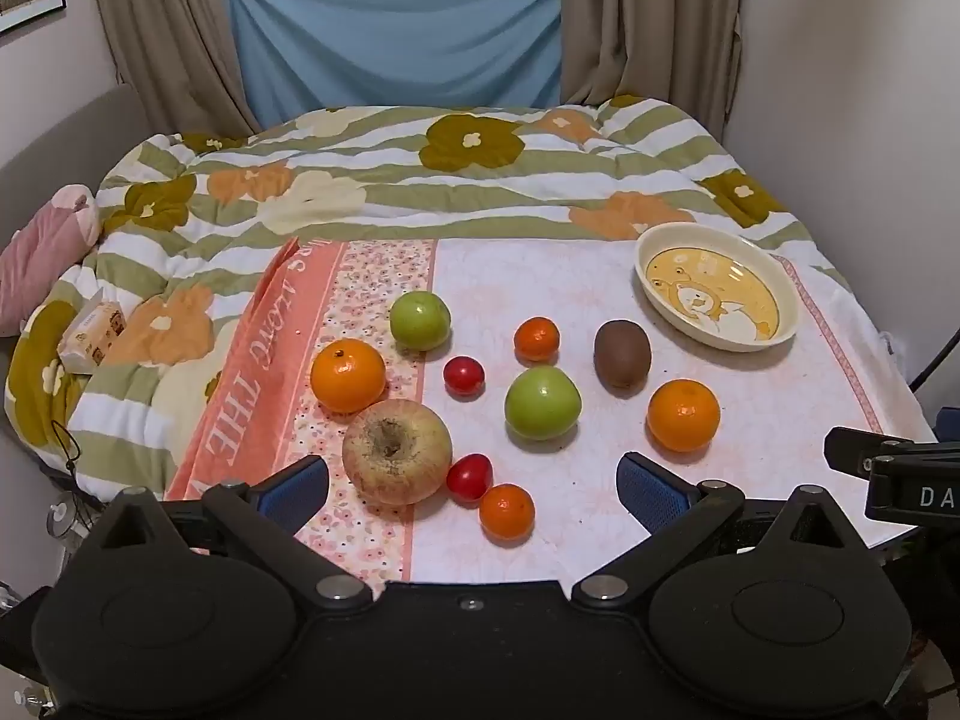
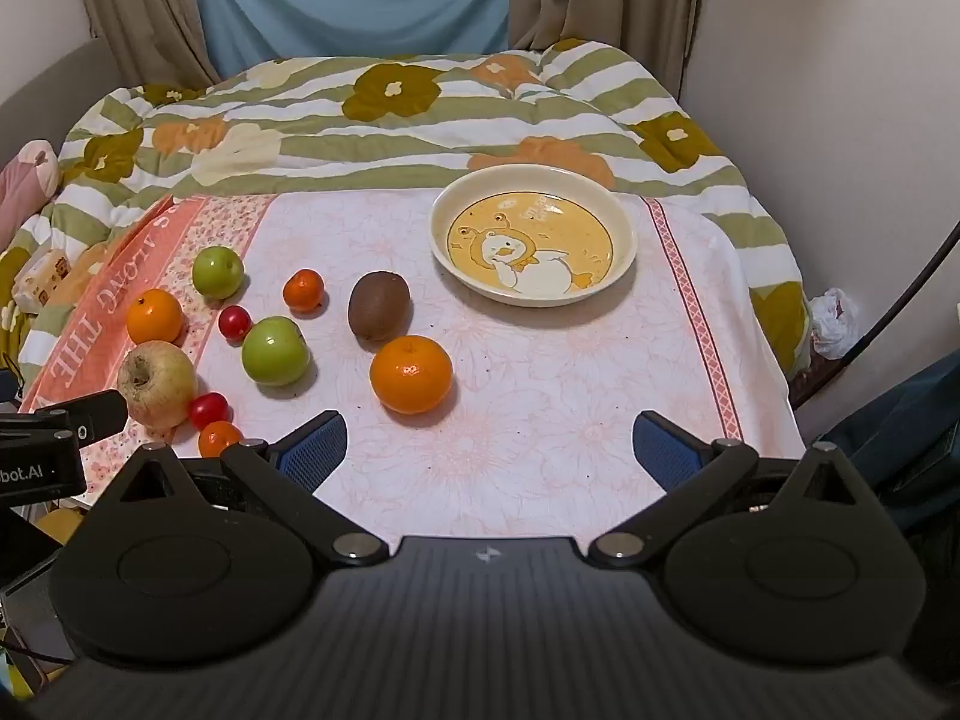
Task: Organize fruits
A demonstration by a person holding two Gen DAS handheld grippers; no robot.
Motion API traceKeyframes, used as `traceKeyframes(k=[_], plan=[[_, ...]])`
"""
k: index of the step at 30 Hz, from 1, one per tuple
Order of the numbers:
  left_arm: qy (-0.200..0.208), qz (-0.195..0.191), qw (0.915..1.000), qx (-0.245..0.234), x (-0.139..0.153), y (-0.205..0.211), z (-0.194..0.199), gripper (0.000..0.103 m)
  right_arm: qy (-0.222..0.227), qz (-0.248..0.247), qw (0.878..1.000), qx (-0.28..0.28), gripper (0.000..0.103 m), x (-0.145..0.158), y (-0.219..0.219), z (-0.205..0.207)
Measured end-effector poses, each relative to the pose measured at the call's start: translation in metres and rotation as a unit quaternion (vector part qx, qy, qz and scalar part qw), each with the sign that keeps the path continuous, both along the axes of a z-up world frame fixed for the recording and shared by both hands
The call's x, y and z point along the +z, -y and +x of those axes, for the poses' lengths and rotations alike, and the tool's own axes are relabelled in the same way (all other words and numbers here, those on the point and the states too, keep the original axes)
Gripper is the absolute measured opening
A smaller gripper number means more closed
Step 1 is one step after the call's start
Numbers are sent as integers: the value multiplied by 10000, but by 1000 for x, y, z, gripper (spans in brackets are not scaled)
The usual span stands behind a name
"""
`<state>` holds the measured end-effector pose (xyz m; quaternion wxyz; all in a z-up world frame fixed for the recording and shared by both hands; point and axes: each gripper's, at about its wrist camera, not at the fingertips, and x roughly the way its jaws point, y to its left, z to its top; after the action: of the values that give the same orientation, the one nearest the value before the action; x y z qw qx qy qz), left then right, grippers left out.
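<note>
Several fruits lie on a pink cloth: a yellowish apple, two green apples, two oranges, two small tangerines, two red tomatoes and a brown kiwi. An empty cream plate with a duck picture sits at the far right. My left gripper is open near the yellowish apple. My right gripper is open, just short of an orange.
The cloth lies on a bed with a flowered quilt. A tissue pack and a pink pillow lie at the left. Walls stand at both sides, curtains at the back. A white bag lies at the right.
</note>
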<state>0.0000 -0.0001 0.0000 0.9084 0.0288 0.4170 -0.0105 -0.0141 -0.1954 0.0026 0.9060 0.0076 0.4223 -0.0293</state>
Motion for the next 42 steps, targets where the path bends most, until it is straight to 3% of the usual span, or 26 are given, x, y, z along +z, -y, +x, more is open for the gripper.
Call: traceKeyframes(k=[42], plan=[[40, 25, 10000, 20, 1, 4, 0, 103, 27, -26, 10000, 5, 103, 0, 2, -1]])
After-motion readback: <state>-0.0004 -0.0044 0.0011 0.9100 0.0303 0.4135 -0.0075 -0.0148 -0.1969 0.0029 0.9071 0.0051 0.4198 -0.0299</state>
